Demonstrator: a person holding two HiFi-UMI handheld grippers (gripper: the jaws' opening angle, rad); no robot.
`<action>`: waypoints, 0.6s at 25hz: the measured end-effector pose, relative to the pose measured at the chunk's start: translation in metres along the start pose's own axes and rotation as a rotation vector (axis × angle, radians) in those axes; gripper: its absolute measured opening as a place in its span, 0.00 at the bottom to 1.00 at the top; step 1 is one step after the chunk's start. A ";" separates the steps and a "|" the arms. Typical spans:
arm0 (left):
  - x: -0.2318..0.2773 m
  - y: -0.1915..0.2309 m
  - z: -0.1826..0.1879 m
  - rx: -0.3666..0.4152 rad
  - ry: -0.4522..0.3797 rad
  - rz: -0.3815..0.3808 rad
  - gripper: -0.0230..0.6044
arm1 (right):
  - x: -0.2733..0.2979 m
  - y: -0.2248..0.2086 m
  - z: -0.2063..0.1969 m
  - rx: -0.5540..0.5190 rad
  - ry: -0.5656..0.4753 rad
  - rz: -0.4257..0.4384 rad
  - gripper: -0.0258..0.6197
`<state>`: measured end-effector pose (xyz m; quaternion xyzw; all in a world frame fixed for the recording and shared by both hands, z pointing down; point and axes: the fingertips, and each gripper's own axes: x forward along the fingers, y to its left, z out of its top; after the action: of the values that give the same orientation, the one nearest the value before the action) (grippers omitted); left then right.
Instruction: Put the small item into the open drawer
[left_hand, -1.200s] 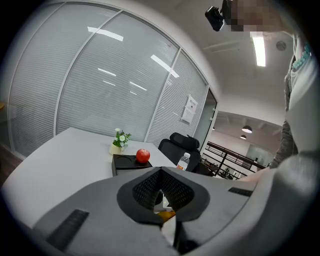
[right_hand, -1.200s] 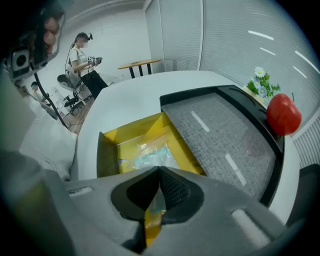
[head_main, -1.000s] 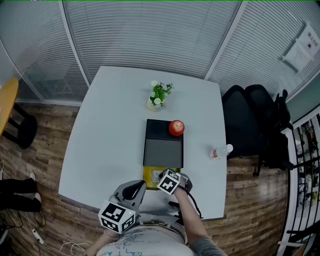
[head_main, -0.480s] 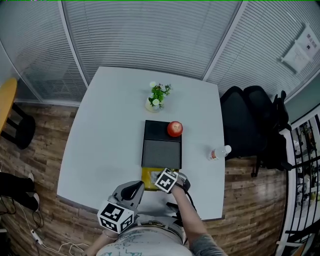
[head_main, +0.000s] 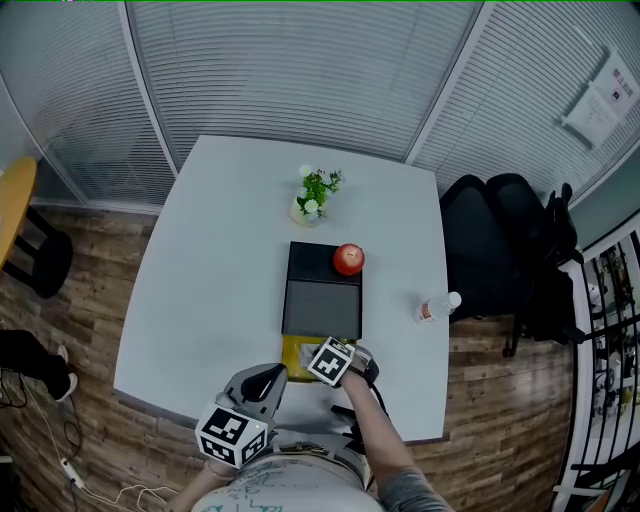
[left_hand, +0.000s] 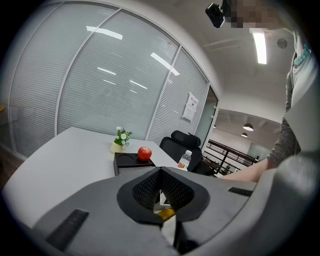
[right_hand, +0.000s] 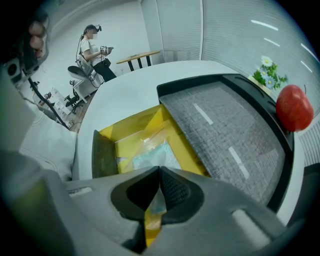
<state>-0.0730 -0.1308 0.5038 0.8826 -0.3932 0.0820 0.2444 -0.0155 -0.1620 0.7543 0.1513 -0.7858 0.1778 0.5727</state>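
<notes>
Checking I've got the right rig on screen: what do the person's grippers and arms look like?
The left gripper and right gripper both have smooth grey shells and black textured pads. Each carries a white cube printed with black square markers. The right arm wears a grey sleeve that ends near the elbow. No cables can be made out clearly.

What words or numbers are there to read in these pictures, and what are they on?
Nothing here can be read as words.
On the paper on the wall: print too small to read.
On the bottle label: too small and blurred to read.
On the marker cubes: only black-and-white squares, no words.
On the packet: no print shows.
</notes>
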 end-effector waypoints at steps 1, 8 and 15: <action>-0.001 0.000 0.000 0.004 -0.002 0.005 0.03 | 0.000 0.000 -0.001 -0.001 0.004 -0.001 0.05; -0.004 -0.005 -0.002 -0.005 -0.013 0.017 0.03 | 0.002 0.000 -0.001 -0.007 -0.002 0.000 0.05; -0.012 -0.009 -0.002 -0.007 -0.030 0.034 0.03 | 0.000 0.003 0.001 -0.044 -0.045 0.000 0.07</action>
<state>-0.0745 -0.1169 0.4985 0.8761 -0.4121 0.0715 0.2398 -0.0171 -0.1599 0.7535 0.1427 -0.8021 0.1570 0.5582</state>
